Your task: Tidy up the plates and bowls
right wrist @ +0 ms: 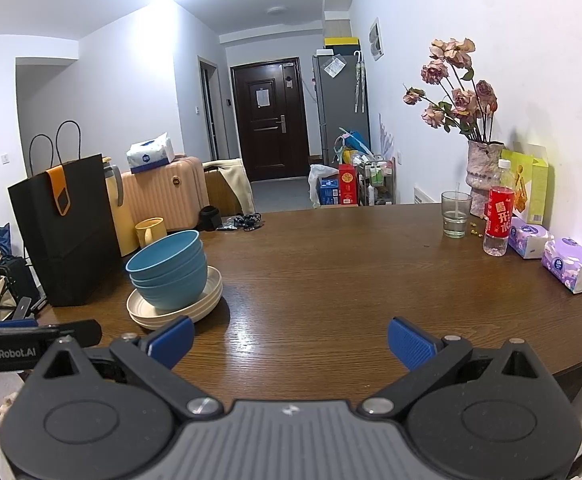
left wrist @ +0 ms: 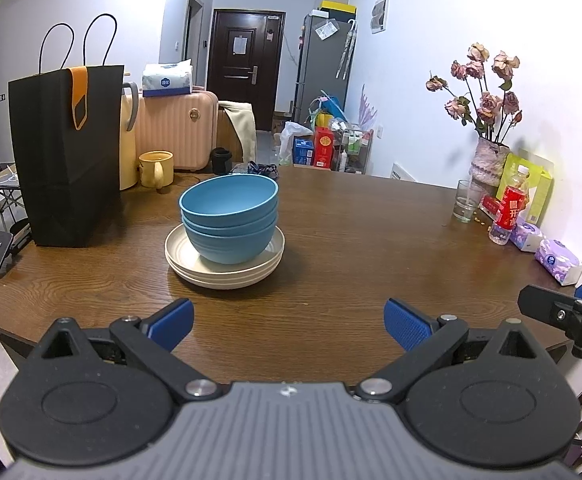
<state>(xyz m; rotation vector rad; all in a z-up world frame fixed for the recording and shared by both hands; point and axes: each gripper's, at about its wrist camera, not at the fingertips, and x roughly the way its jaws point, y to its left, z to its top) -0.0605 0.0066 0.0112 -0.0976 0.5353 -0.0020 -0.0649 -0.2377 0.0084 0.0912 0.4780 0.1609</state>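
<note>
Both grippers, left (left wrist: 289,324) and right (right wrist: 290,342), spread empty over table (right wrist: 331,264); bowls (left wrist: 229,222) nested on plates (left wrist: 225,266) mid-table, bag (left wrist: 67,152) just left, mug (left wrist: 156,169) behind, nothing between.

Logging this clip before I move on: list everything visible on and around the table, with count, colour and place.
bowls: three, blue, nested on the plates
plates: about three, cream, stacked left of table centre
table: one, dark wood
paper bag: one, black with orange tab, left of the stack
mug: one, yellow, behind the bag
glass: one, clear, far right
bottle: one, red label, beside the glass
tissue packs: two, purple, right edge
vase of dried roses: one, by the wall
suitcase: one, pink, beyond the table
left claw: open, empty
right claw: open, empty
</note>
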